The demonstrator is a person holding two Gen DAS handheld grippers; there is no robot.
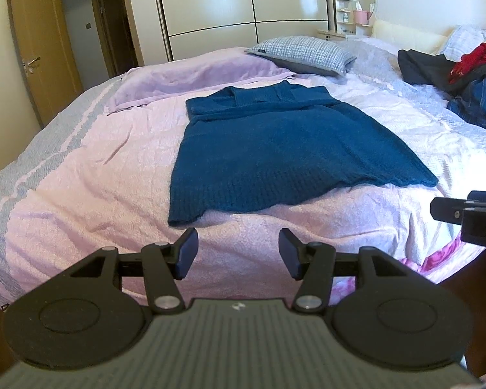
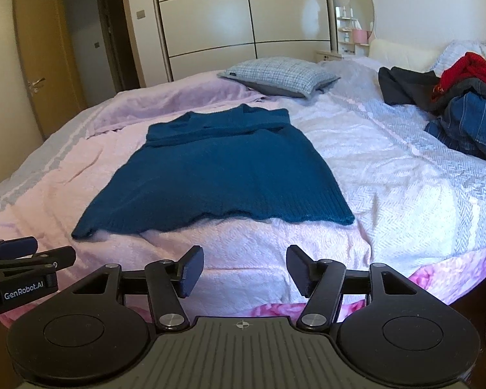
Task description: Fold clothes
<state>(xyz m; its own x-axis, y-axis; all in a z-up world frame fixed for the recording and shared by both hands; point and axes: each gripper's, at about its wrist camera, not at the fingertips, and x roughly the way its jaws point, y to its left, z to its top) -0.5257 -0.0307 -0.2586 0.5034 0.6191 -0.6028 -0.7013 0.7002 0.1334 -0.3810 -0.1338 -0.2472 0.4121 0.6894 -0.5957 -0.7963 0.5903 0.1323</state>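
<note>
A wide bed [image 1: 81,175] under a pale pink quilt fills both views, and everything else sits in relation to it. Behind its far side stands a cream sliding wardrobe [image 1: 243,9], with a wooden door [image 1: 39,48] off its left corner. Flat on the middle of the bed lies the teal knitted sweater [image 1: 275,149], sleeves folded in across the chest, its ribbed hem toward the near edge and its neck toward the far side. On the bed's right side is a heap of clothes [image 2: 463,103]: dark, red and denim pieces, though how many garments cannot be made out. A checked pillow [image 2: 282,76] rests at the far side of the bed, beyond the sweater's neck. The left gripper [image 1: 238,253] hovers over the near edge of the bed, just short of the hem's left corner, its jaws spread apart and holding nothing. The right gripper [image 2: 244,270] hangs beside it over the same edge, jaws likewise parted and empty.
</note>
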